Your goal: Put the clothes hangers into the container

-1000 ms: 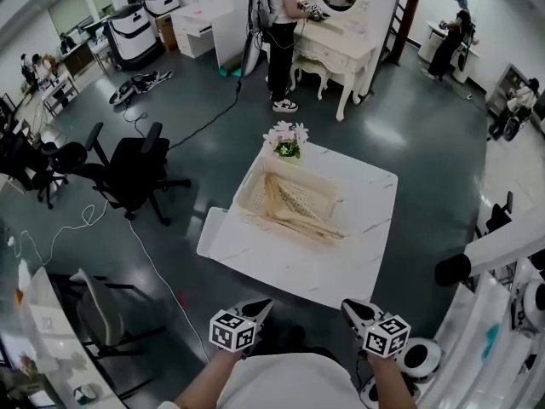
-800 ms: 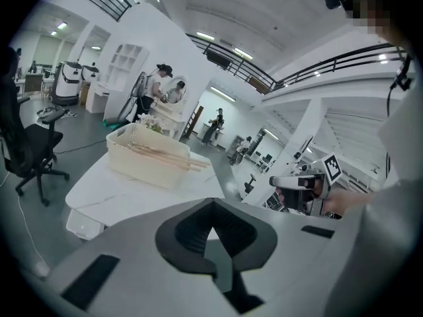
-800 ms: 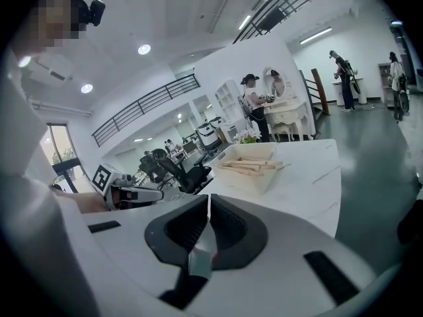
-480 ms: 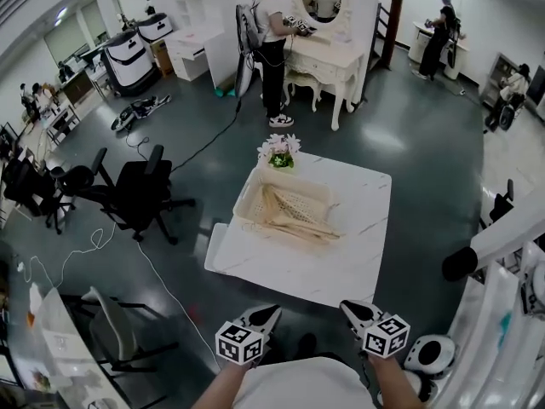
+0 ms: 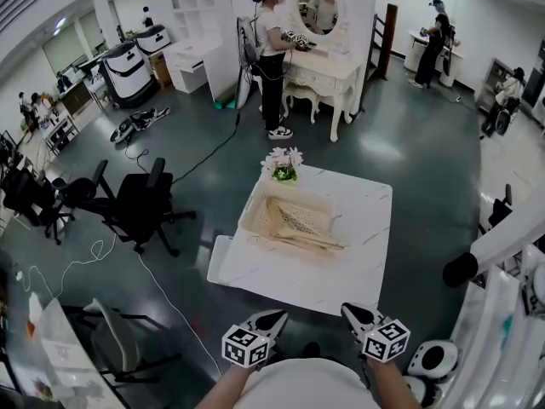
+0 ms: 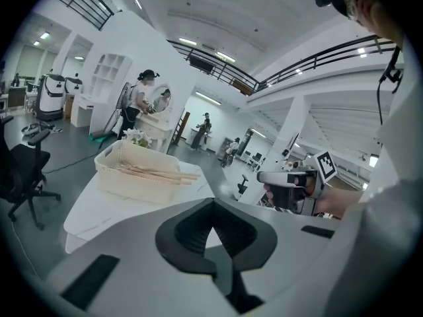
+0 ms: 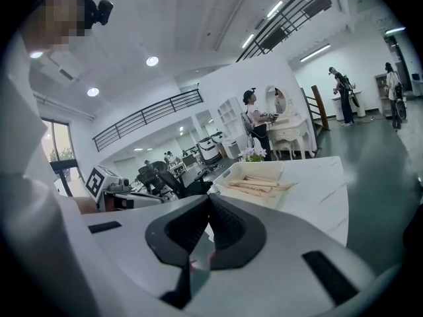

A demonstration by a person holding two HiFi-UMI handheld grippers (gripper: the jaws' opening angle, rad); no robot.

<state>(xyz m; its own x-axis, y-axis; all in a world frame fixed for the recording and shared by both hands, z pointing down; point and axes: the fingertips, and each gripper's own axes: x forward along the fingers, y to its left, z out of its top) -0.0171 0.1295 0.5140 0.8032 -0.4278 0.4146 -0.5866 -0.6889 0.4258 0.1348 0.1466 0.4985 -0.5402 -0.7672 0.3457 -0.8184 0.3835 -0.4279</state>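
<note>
Left tongs (image 5: 276, 316) and right tongs (image 5: 348, 310) closed; hangers (image 5: 303, 233) lie side-to-side in container (image 5: 249, 215).

Bright, even light — fisheye-warped edges

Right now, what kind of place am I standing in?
Probably a large indoor studio or lab with staged home furniture: a white table holding a basket of hangers, a mirrored dressing table, and office chairs.

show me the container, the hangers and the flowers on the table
container (image 5: 249, 204), head view, on its left rim
hangers (image 5: 308, 236), head view, middle of the bundle
flowers (image 5: 284, 159), head view, on the white blooms
</note>
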